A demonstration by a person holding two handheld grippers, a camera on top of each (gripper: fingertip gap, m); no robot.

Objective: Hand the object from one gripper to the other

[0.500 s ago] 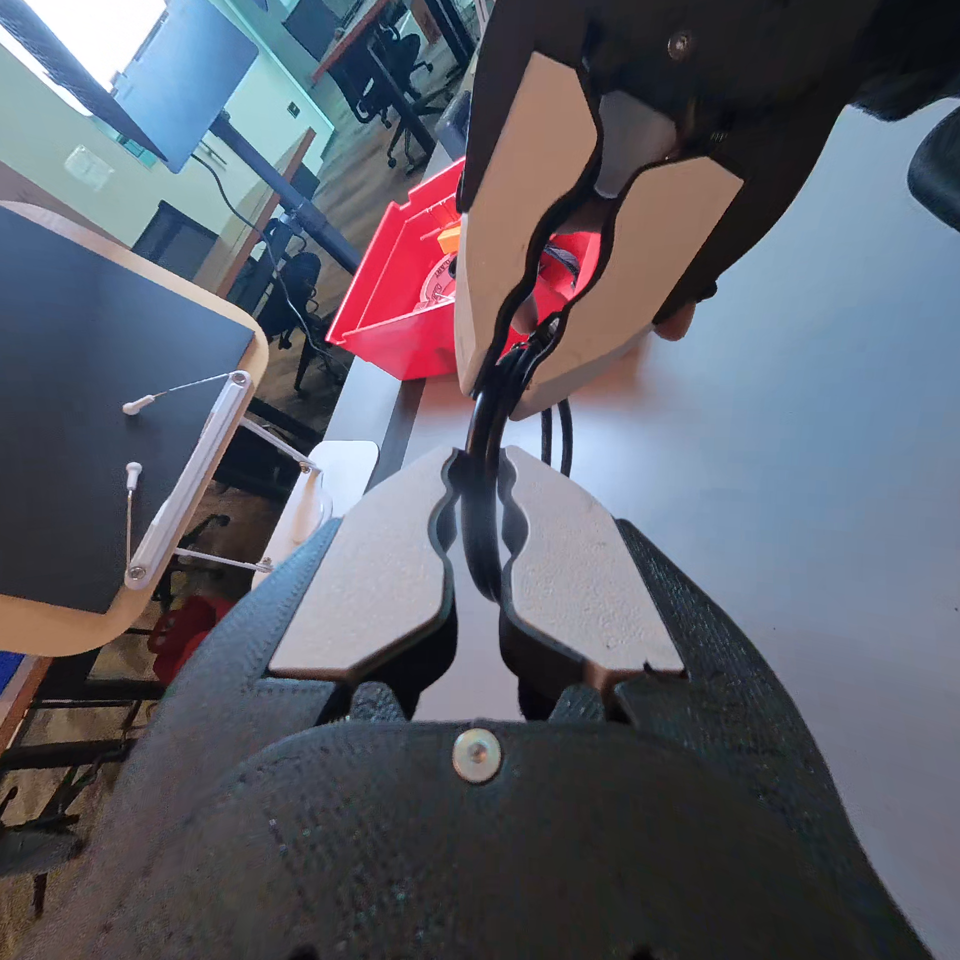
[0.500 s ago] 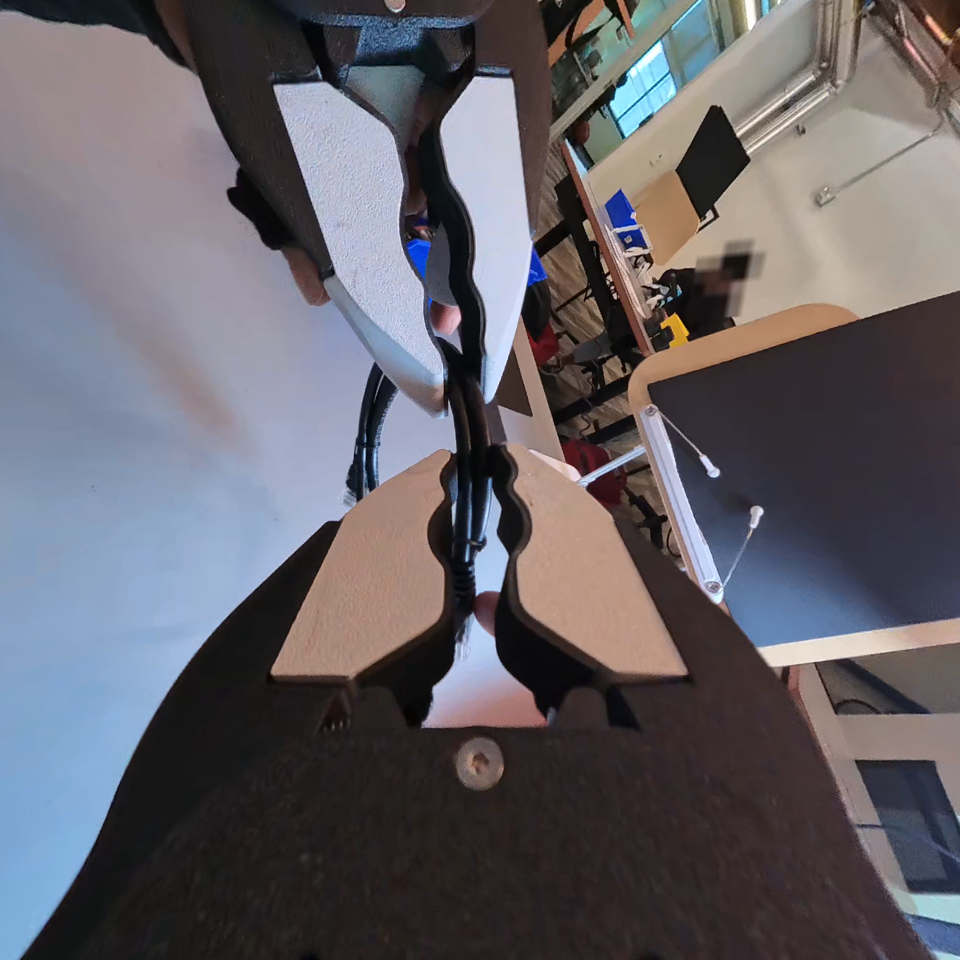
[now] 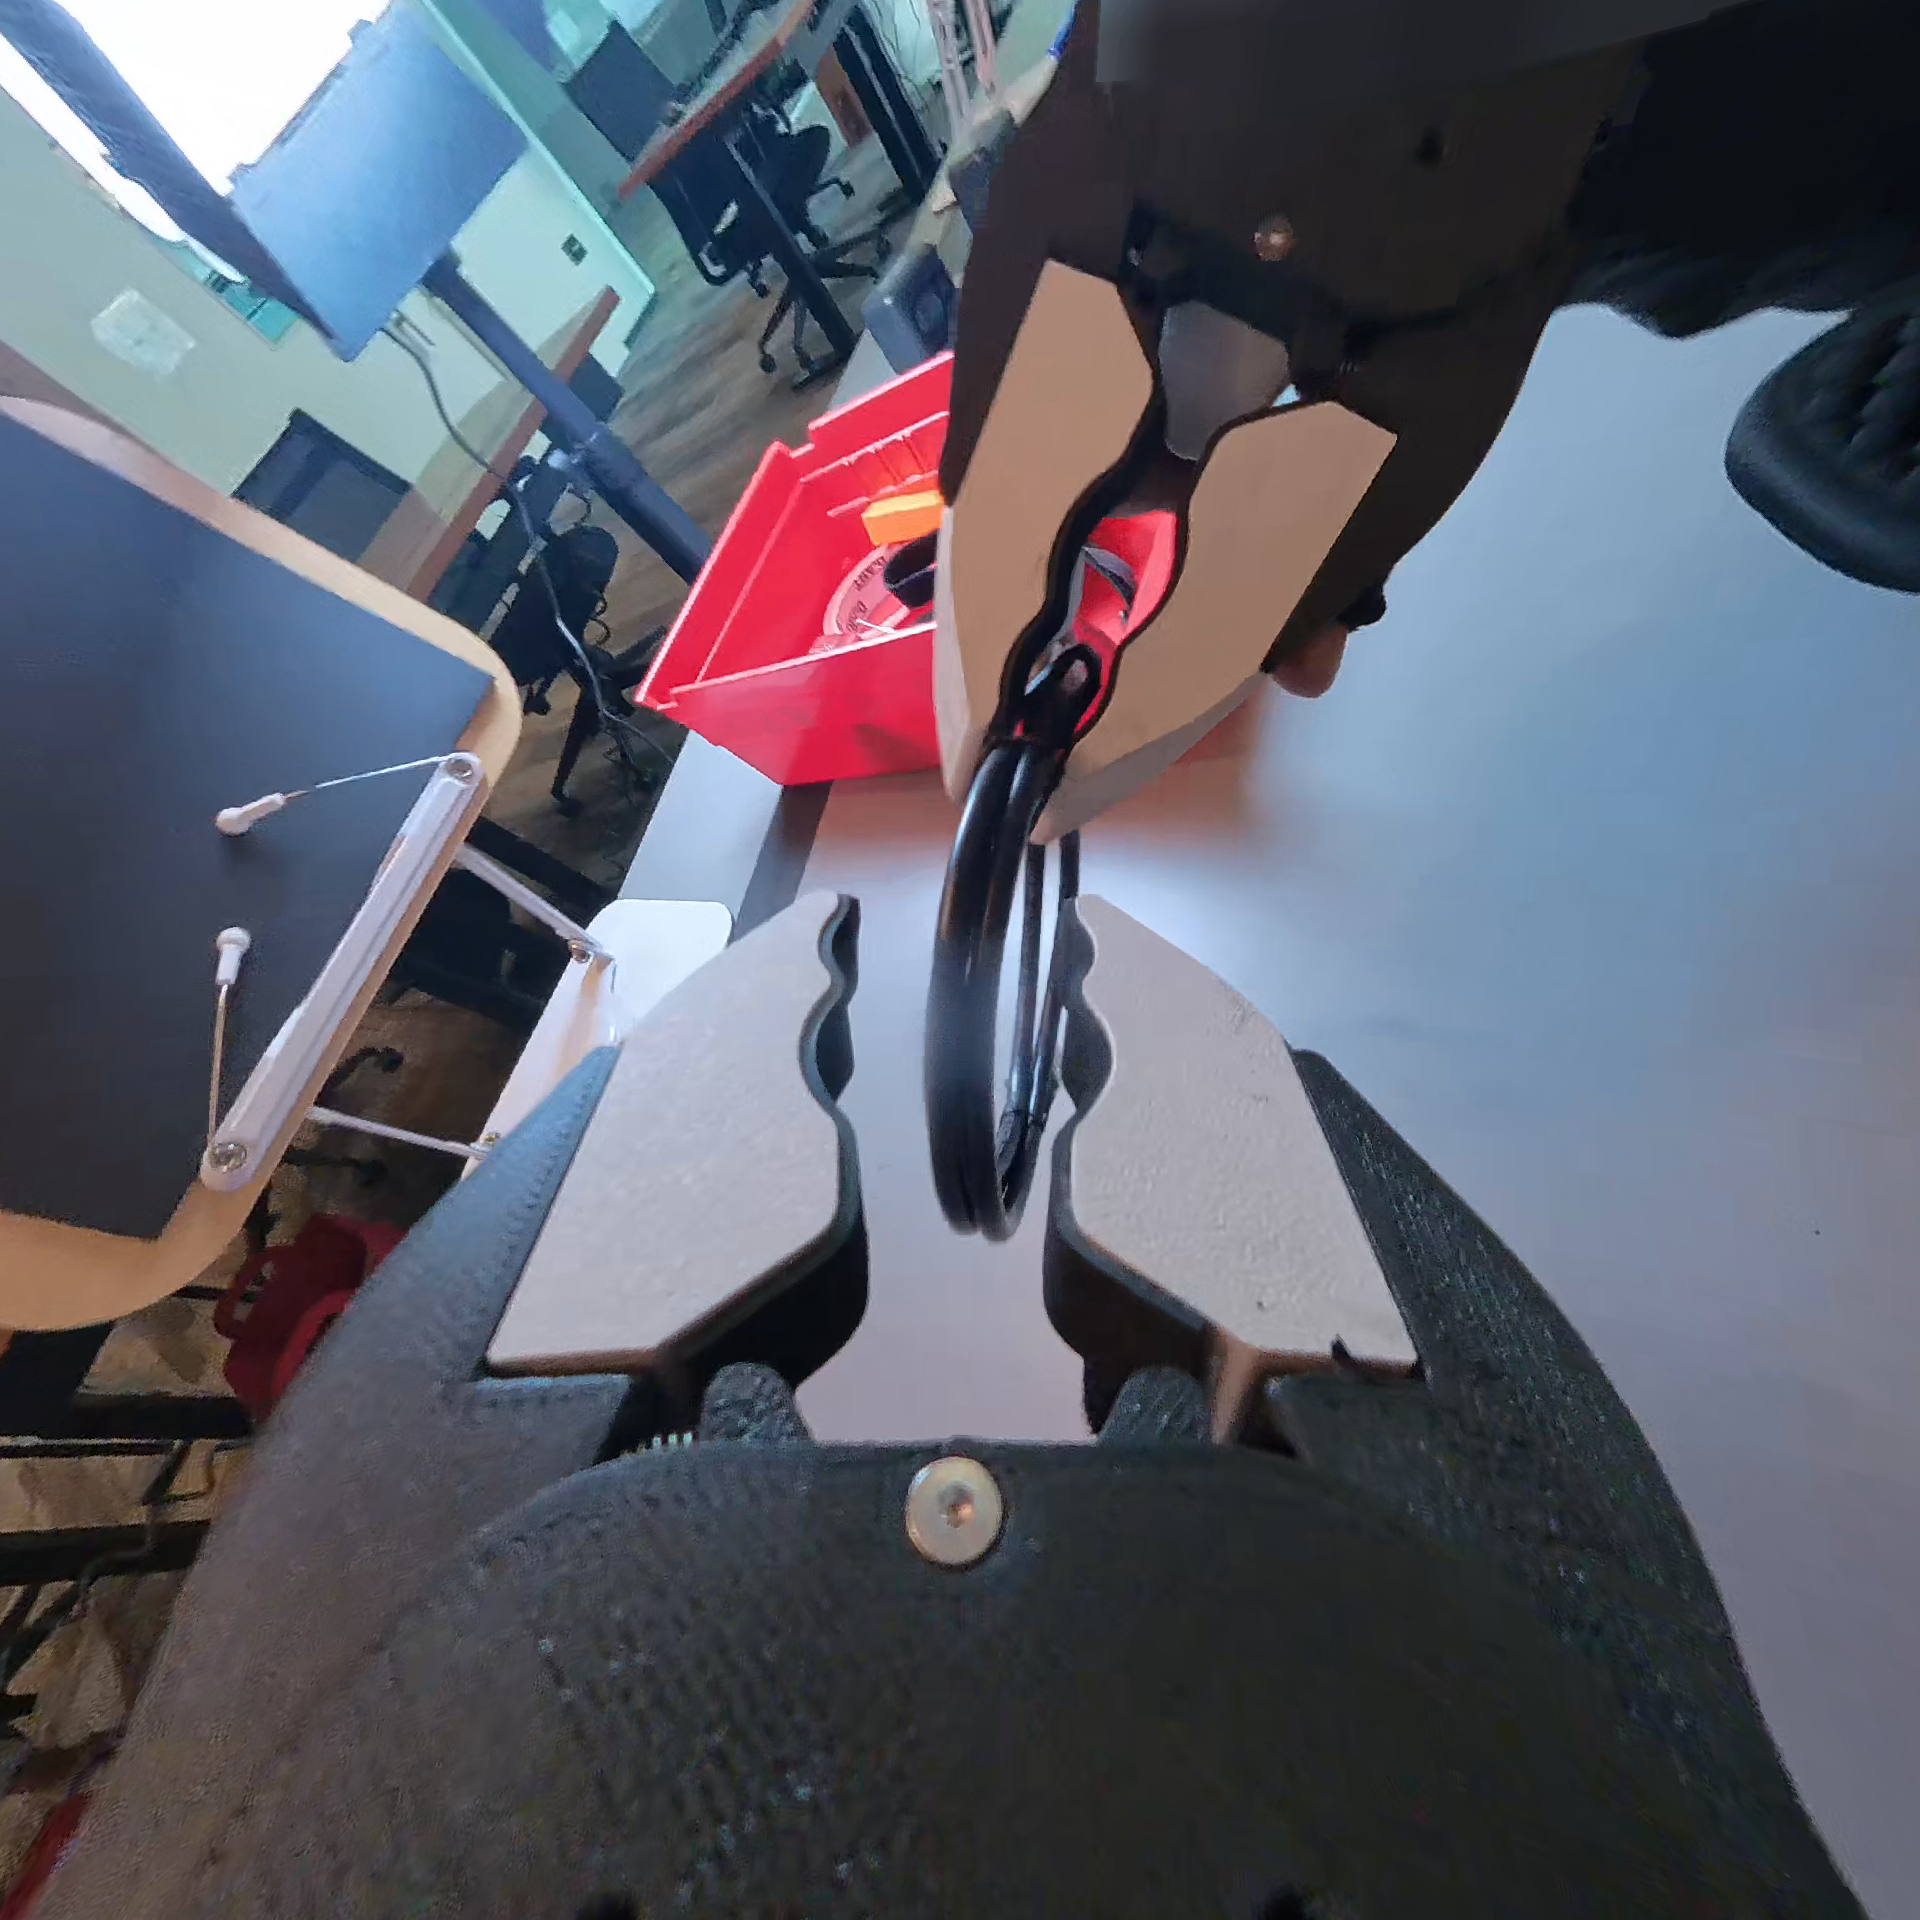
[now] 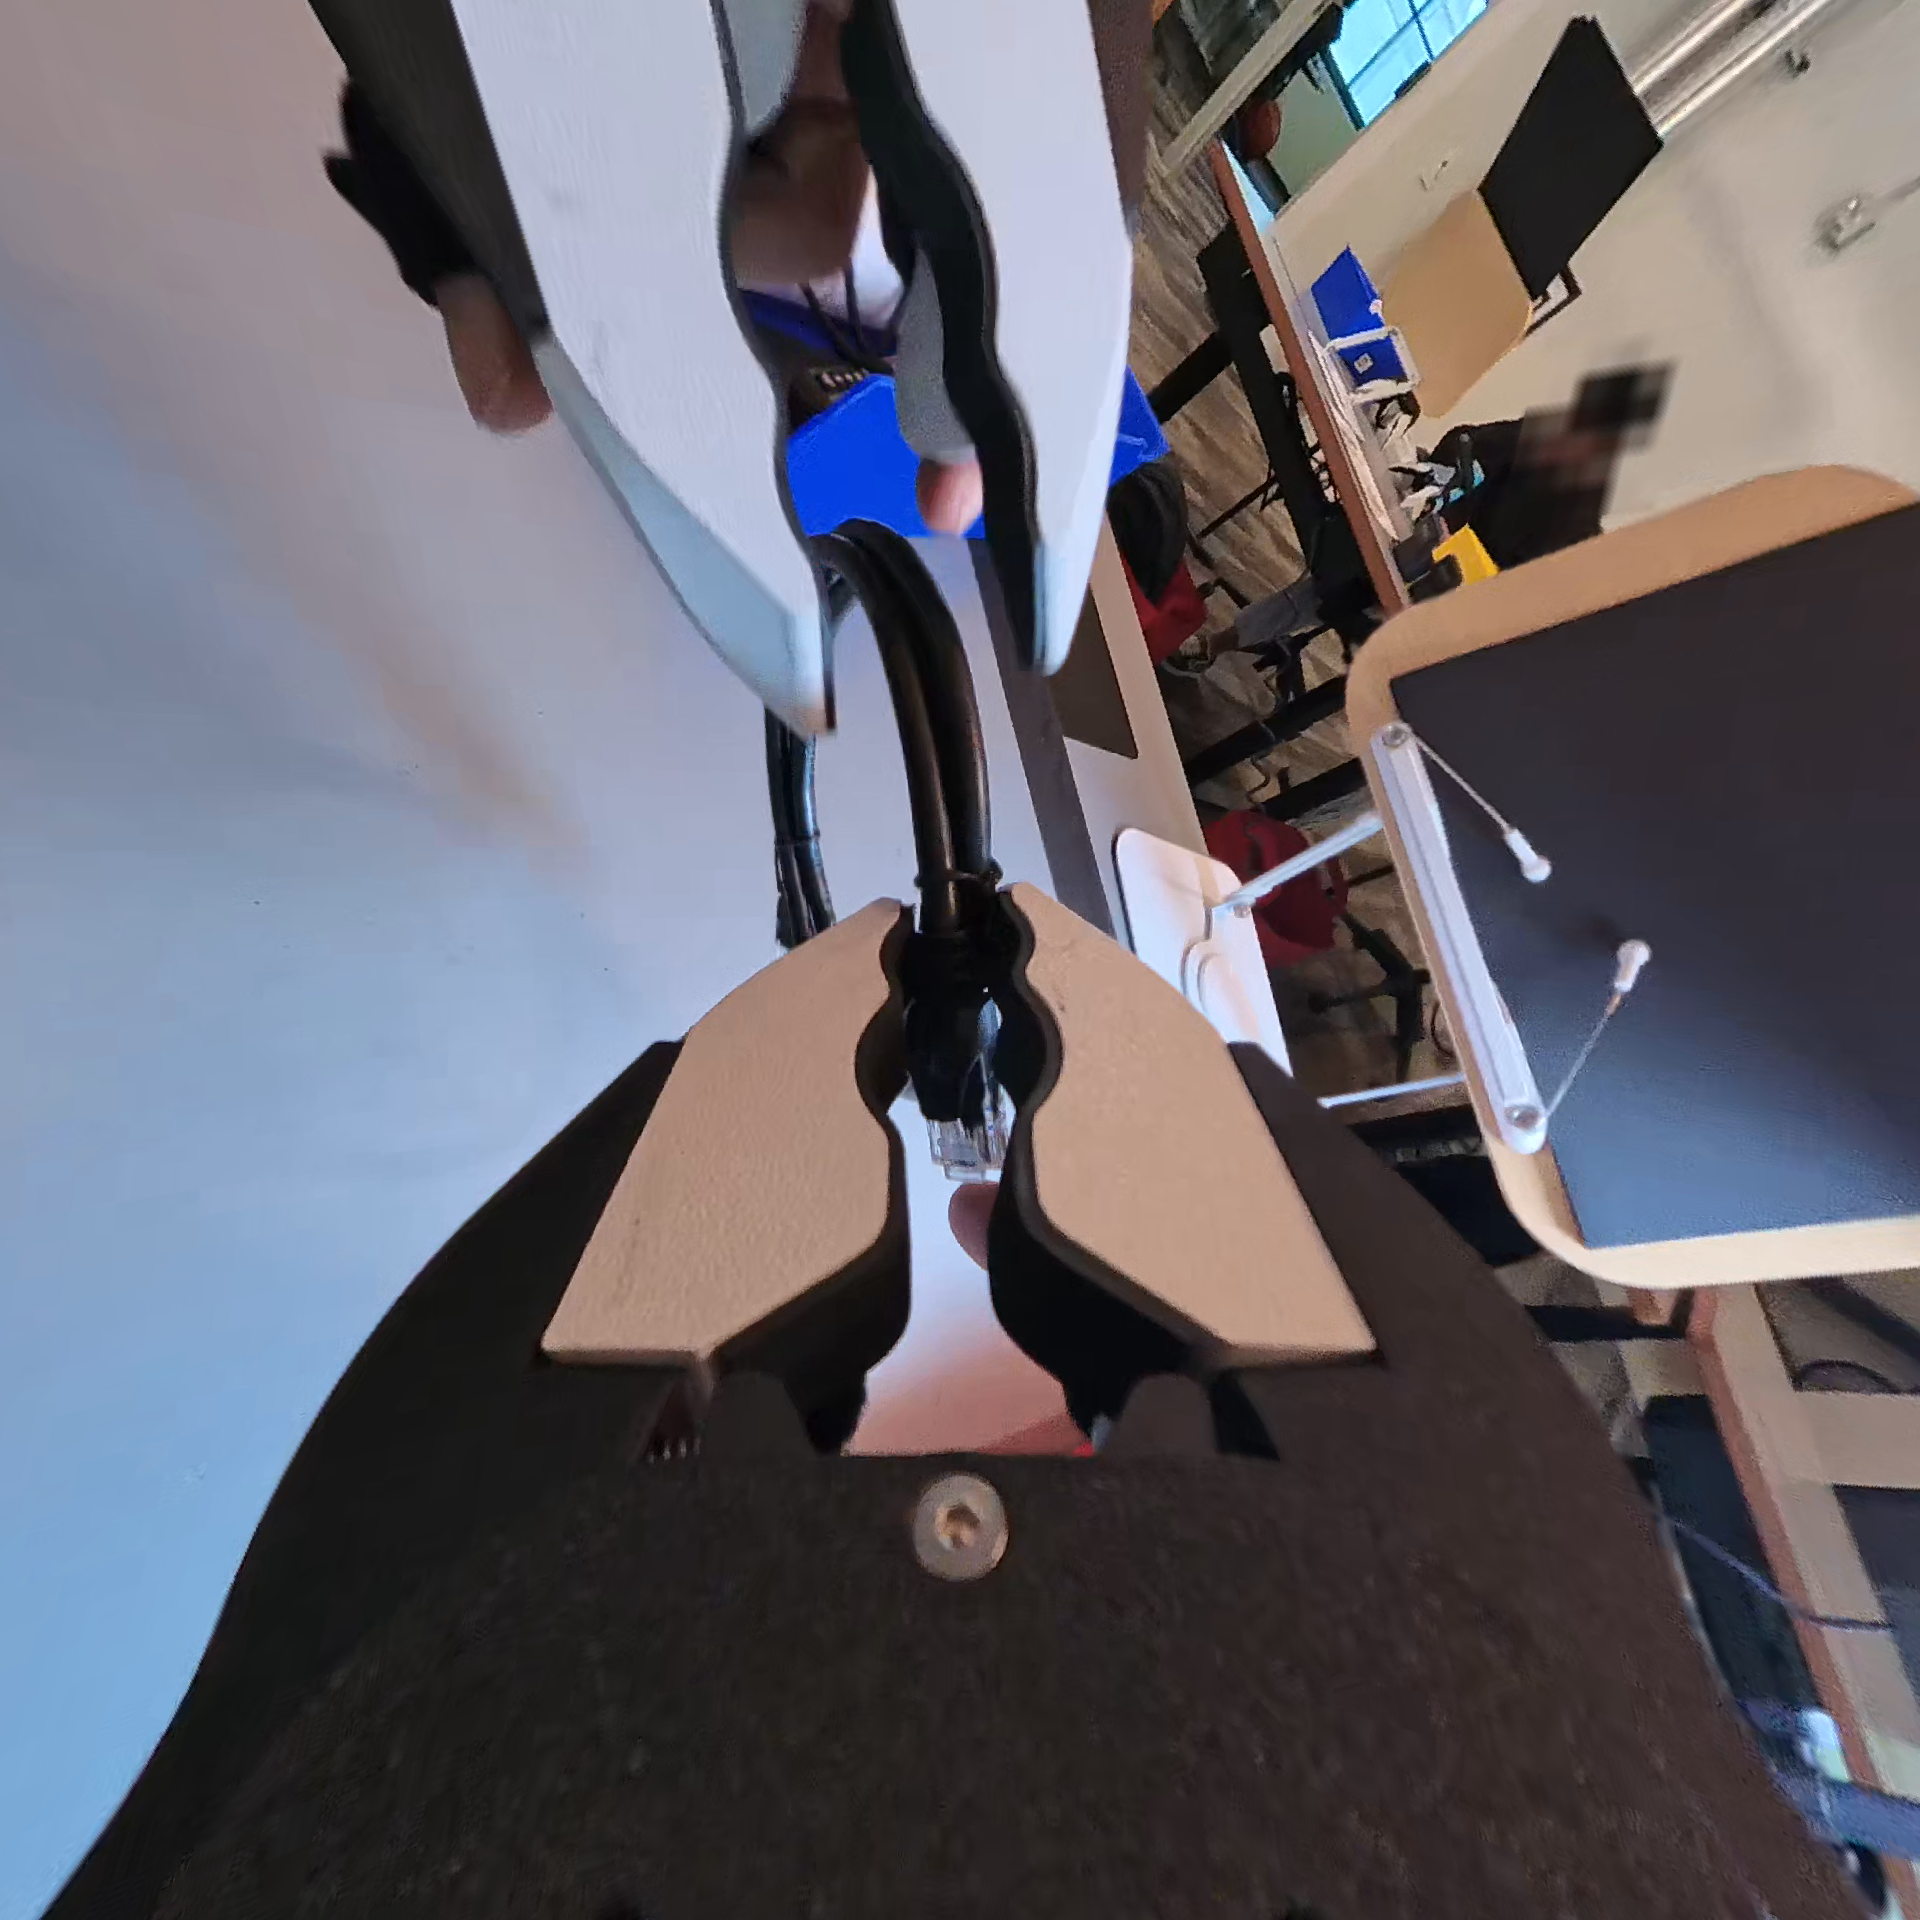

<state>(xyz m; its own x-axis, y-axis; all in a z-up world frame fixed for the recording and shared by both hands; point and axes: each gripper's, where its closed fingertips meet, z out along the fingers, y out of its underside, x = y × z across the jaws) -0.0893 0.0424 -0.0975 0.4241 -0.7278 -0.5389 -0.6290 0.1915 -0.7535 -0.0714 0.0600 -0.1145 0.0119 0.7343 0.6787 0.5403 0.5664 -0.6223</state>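
Observation:
A coiled black cable [image 3: 956, 1039] with a clear plug hangs in the air over the grey table [image 3: 1558, 935]. In the left wrist view my left gripper [image 3: 961, 920] is open, its fingers standing either side of the cable loop with gaps on both sides. My right gripper [image 3: 1003, 805] comes in from above, shut on the cable's upper end. In the right wrist view my right gripper [image 4: 954, 906] is shut on the tied part of the cable [image 4: 940, 748], plug between the fingers. The left gripper [image 4: 930, 691] is open around the far end of the loop.
A red bin [image 3: 769, 665] with small items stands at the table's far edge. A black-topped side table [image 3: 156, 727] with a pale rim stands left of the table, and shows at the right in the right wrist view [image 4: 1714, 883]. A black chair [image 3: 1839, 468] sits at the right. Only a small space, under 4 cm, lies between the two pairs of fingers.
My left gripper has opened and let go of the cable. My right gripper stays shut on it and now holds it alone.

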